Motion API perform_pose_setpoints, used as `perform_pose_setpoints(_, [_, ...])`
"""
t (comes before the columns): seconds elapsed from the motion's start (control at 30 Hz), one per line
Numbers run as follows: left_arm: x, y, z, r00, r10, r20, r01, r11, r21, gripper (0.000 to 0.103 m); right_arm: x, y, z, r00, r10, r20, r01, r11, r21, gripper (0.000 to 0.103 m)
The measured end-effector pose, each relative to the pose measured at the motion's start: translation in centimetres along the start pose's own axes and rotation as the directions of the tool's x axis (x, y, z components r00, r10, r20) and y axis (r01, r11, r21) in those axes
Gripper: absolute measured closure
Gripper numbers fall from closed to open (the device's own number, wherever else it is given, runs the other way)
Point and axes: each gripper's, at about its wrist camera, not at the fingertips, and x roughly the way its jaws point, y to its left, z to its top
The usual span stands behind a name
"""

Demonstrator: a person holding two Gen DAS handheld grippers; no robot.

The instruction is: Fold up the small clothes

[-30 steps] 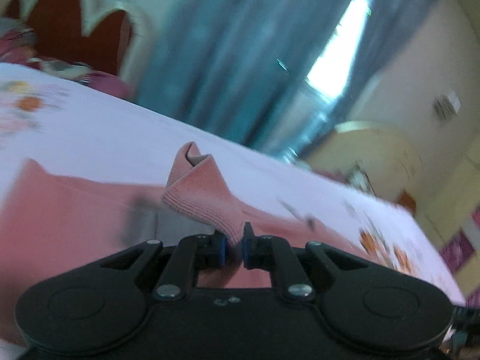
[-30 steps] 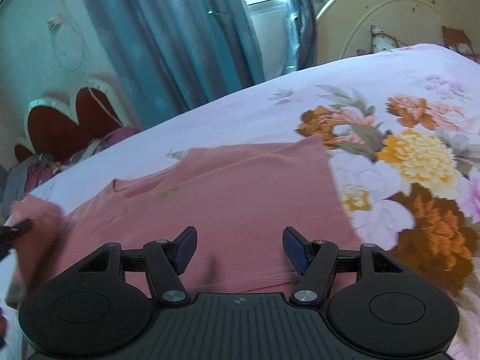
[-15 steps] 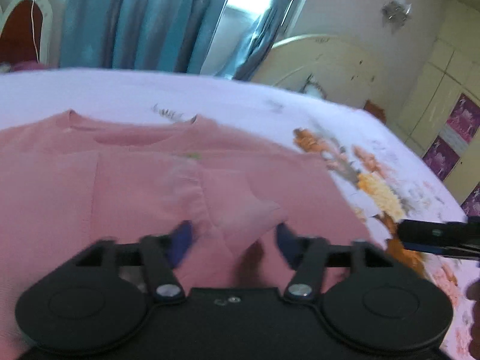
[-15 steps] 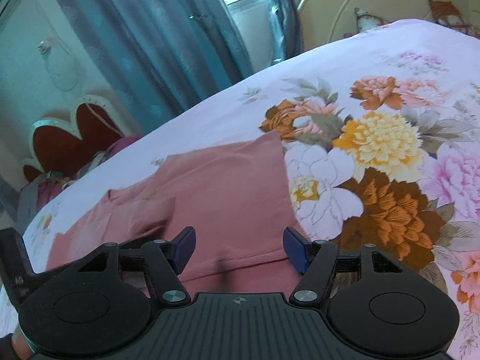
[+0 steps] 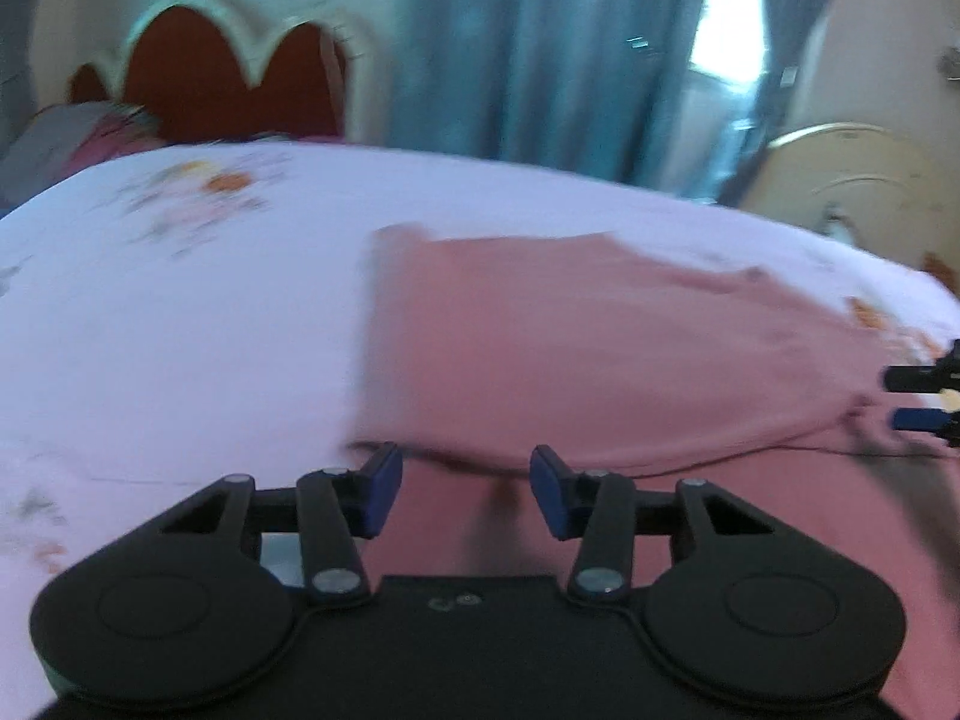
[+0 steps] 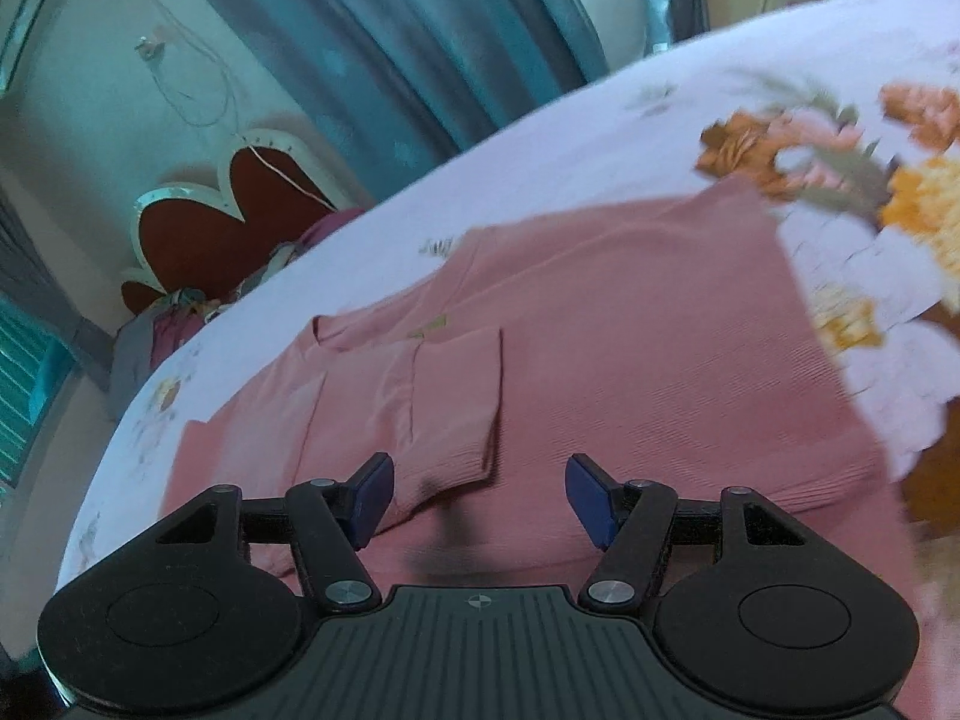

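Left view: we see our left gripper [image 5: 461, 491] spread wide, holding nothing. Pink top [image 5: 576, 360] lies flat on bed [image 5: 180, 324], just ahead of gripper. Right gripper's tips [image 5: 924, 399] poke in at right edge, apart.

Right view: our right gripper [image 6: 480, 498] spread wide too, holding nothing. Sleeve [image 6: 447, 402] lies folded over top [image 6: 648, 360]. Flower sheet [image 6: 870, 228] sits beside top.

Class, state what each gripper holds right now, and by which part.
Nothing is held: the left gripper and right gripper are both open above the pink top.
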Motion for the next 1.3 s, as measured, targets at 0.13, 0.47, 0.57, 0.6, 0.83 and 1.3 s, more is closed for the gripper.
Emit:
perform_pose_setpoints(0.13, [2.5,1.6,0.7,0.998,0.045,-0.046,-0.045,0.999,-0.001,0.062,2.0,0.8,0.0,1.000,-0.019,-0.024,0.019,1.000,-0.020,0.039])
perform_pose_setpoints(0.47, [2.3,2.9,0.7,0.998,0.023,-0.051,-0.017,0.994,0.106,0.065,3.9,3.7,0.0,0.997,-0.033,-0.067,0.023,0.989,-0.143,0.092])
perform_pose_setpoints(0.57, [2.3,3.3,0.3,0.999,0.033,-0.038,-0.031,0.997,0.067,0.064,3.6,4.1,-0.4,0.998,-0.043,-0.052,0.033,0.986,-0.166,0.095])
perform_pose_setpoints(0.6, [2.1,3.3,0.4,0.999,0.042,-0.025,-0.040,0.998,0.057,0.064,3.6,4.1,-0.4,0.998,-0.048,-0.048,0.039,0.985,-0.169,0.095])
perform_pose_setpoints(0.83, [2.7,2.8,0.3,0.999,0.003,-0.047,0.004,0.987,0.158,0.068,1.7,6.6,0.8,0.999,-0.034,0.038,0.042,0.973,-0.227,0.098])
perform_pose_setpoints(1.3, [2.9,3.8,0.4,0.998,-0.012,-0.054,0.017,0.996,0.089,0.074,0.6,2.7,-0.8,0.992,-0.119,0.048,0.126,0.975,-0.182,0.098])
